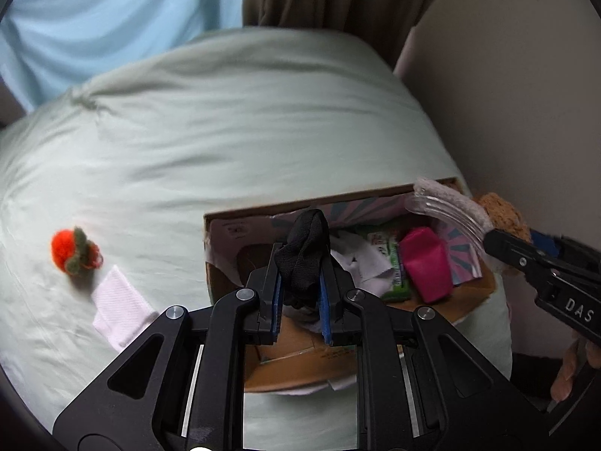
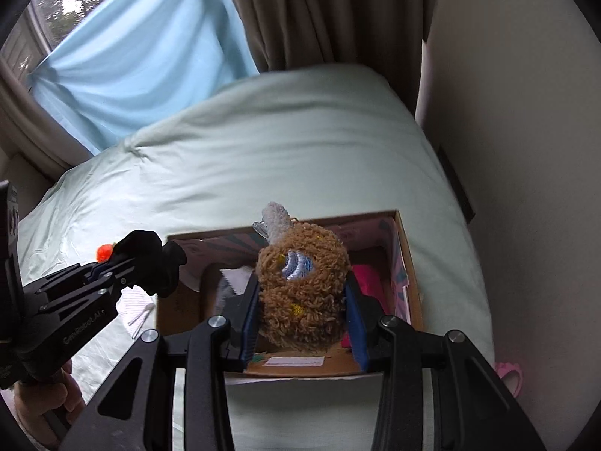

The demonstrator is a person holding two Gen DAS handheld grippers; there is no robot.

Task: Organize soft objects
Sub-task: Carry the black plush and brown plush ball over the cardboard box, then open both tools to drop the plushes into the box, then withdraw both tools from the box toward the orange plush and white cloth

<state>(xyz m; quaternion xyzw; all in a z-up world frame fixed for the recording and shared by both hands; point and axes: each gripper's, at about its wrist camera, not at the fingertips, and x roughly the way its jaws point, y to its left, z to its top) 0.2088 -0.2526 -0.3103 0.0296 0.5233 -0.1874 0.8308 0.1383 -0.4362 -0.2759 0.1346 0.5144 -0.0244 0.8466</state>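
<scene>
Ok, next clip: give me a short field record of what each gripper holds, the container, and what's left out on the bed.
left gripper: shut on crumpled black fabric piece
right gripper: shut on curly brown plush toy
container: open cardboard box on pale green bedding
in box: bright pink soft block, white cloth
left out: orange yarn ball, folded pale pink cloth

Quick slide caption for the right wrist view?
Right gripper holds a brown plush over the cardboard box on the bed; left gripper brings black cloth.
</scene>
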